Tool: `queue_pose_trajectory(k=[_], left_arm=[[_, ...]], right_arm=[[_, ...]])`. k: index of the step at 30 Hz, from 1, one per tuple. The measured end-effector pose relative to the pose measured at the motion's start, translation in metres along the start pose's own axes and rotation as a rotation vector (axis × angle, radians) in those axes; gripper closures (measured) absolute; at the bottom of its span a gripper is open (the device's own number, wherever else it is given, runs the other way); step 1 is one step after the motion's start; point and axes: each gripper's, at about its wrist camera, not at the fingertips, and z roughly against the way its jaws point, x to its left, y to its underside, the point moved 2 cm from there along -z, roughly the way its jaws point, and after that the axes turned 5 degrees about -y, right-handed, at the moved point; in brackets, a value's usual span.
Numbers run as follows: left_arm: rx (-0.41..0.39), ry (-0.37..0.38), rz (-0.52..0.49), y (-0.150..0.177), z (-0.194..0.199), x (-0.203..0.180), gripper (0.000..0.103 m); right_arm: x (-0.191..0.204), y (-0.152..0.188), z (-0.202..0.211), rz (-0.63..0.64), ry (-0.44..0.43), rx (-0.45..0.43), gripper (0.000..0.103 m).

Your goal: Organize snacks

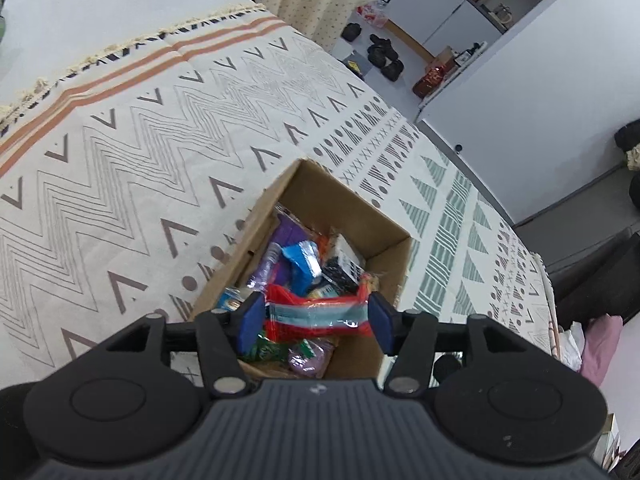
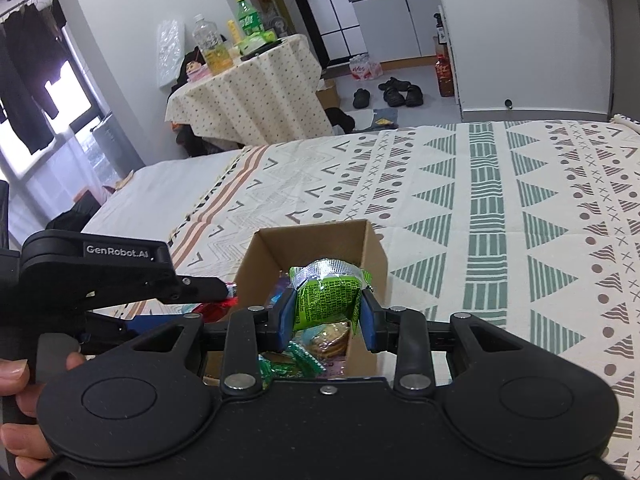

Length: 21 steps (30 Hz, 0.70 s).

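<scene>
An open cardboard box (image 1: 344, 200) stands on the patterned blanket, holding several wrapped snacks in blue, purple, black and green. My left gripper (image 1: 316, 305) hovers over the box's near end, and a red and teal snack packet (image 1: 316, 316) spans its blue pads, touching both. In the right wrist view the same box (image 2: 312, 244) lies just ahead. My right gripper (image 2: 326, 300) is shut on a green snack packet (image 2: 324, 292) above the box's opening. The left gripper (image 2: 216, 289) reaches in from the left with the red packet (image 2: 222, 304) at its tip.
The box sits on a bed covered by a cream blanket (image 2: 500, 208) with zigzags and green triangles. A person's hand (image 2: 16, 380) grips the left tool. Beyond the bed are a cloth-covered table with bottles (image 2: 240, 80), shoes (image 2: 396, 94) on the floor and white cabinets.
</scene>
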Motion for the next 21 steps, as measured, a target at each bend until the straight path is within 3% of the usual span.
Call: queue_pose_trajectory(k=[3,12,14,16,21], left_arm=[[-0.009,0.005,-0.007,-0.004,0.004,0.002,0.036],[-0.012,-0.032,0.017,-0.014,0.009,0.013,0.027],[-0.013,-0.04,0.01,-0.015,0.01,0.013,0.024],[-0.014,-0.044,-0.002,-0.015,0.012,0.013,0.023],[-0.04,-0.065,-0.026,-0.02,0.022,0.013,0.019]], right_arm=[[0.007,0.001,-0.007,0.007,-0.008,0.018,0.07],[0.019,0.002,-0.022,-0.008,-0.031,0.076,0.068],[0.022,0.002,-0.024,-0.005,-0.04,0.095,0.062],[0.023,0.001,-0.024,-0.004,-0.027,0.101,0.045],[0.015,-0.005,-0.017,-0.038,0.004,0.085,0.043]])
